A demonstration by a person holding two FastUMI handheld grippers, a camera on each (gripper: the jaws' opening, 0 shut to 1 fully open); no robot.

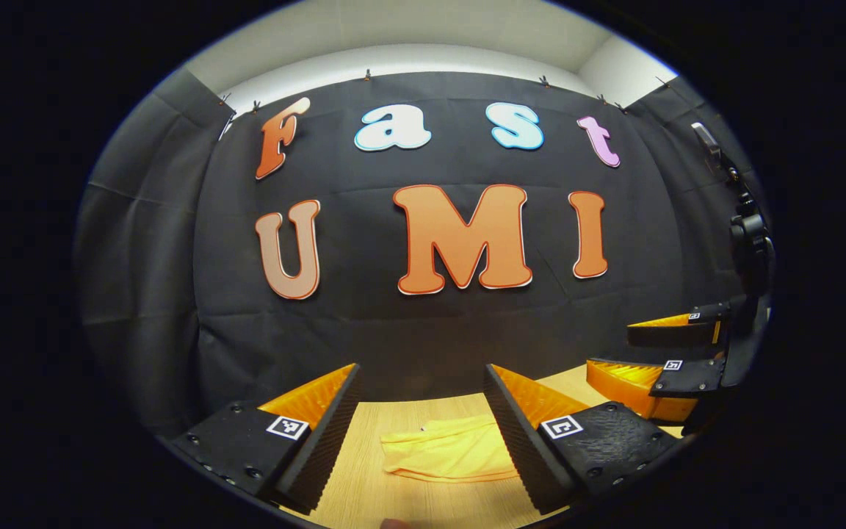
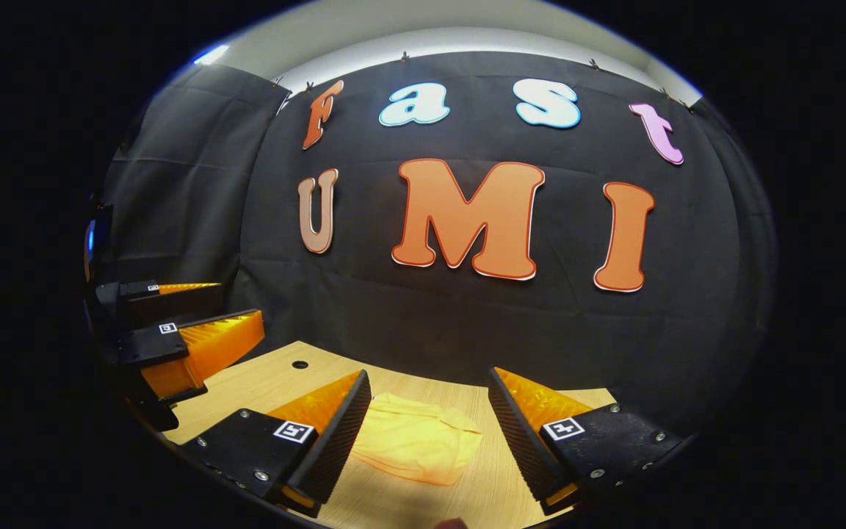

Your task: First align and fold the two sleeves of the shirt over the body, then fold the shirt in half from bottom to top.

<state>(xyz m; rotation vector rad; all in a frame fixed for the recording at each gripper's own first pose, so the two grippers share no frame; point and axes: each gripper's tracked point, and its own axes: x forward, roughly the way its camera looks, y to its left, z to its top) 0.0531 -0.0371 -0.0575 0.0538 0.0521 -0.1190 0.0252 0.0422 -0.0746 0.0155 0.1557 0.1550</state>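
A yellow shirt [image 1: 452,454] lies folded into a small flat bundle on the wooden table [image 1: 364,492]. My left gripper [image 1: 423,426] hovers above it, open, with nothing between its fingers. In the right gripper view the same shirt [image 2: 416,439] lies between and beyond the fingers of my right gripper [image 2: 429,430], which is open and holds nothing. The right gripper [image 1: 669,353] also shows at the right edge of the left gripper view, open. At the left edge of the right gripper view the left gripper [image 2: 195,330] shows, open too.
The black cloth wall [image 1: 423,323] rises close behind the table's far edge. A small round hole [image 2: 299,364] sits in the tabletop near the back left. A dark mount with a device [image 1: 750,235] hangs at the right of the left gripper view.
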